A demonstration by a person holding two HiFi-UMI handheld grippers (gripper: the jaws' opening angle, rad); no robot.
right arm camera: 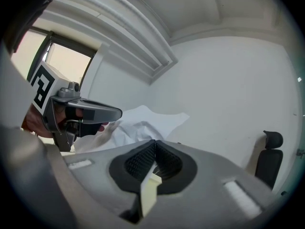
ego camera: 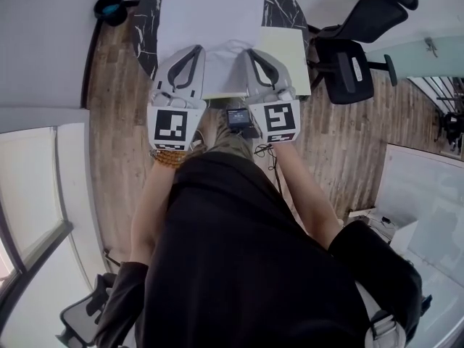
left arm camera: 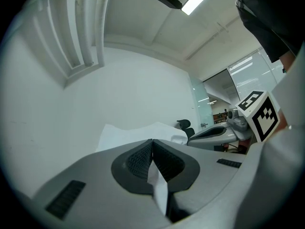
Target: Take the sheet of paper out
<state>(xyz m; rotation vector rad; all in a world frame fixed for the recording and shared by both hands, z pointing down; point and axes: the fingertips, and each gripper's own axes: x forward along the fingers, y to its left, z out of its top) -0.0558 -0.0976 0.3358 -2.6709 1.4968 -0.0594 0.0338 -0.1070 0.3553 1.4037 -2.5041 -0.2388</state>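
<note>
- Pinches the near-left edge of the white sheet (ego camera: 210,13) with the left claw (ego camera: 194,51); pads clenched on a thin white strip in the left gripper view.
- Nips a thicker cream edge with the right claw (ego camera: 254,54), pads clamped on it; looks like the edge of the cream cover (ego camera: 284,56) lying at the right of the tabletop (ego camera: 145,20).
- Holds both claws side by side over the near rim of the dark round tabletop, both pointed away from the body, white sheet between and beyond them.
- Key relation: white sheet straight ahead of both claws, long axis running away from the body, near end humped up between the two claws and over the near part of the cream cover.
- Has the left claw on the sheet itself and the right claw on the cover only; so probably a pull with the left, with the right as anchor.
- Looks plain, blank and white; flat across the far part, rumpled and lifted near the claws.
- Seems thin and limp; likely to crease or tear under a sideways yank.
- Cannot tell how much of the sheet sits inside the cover.
</note>
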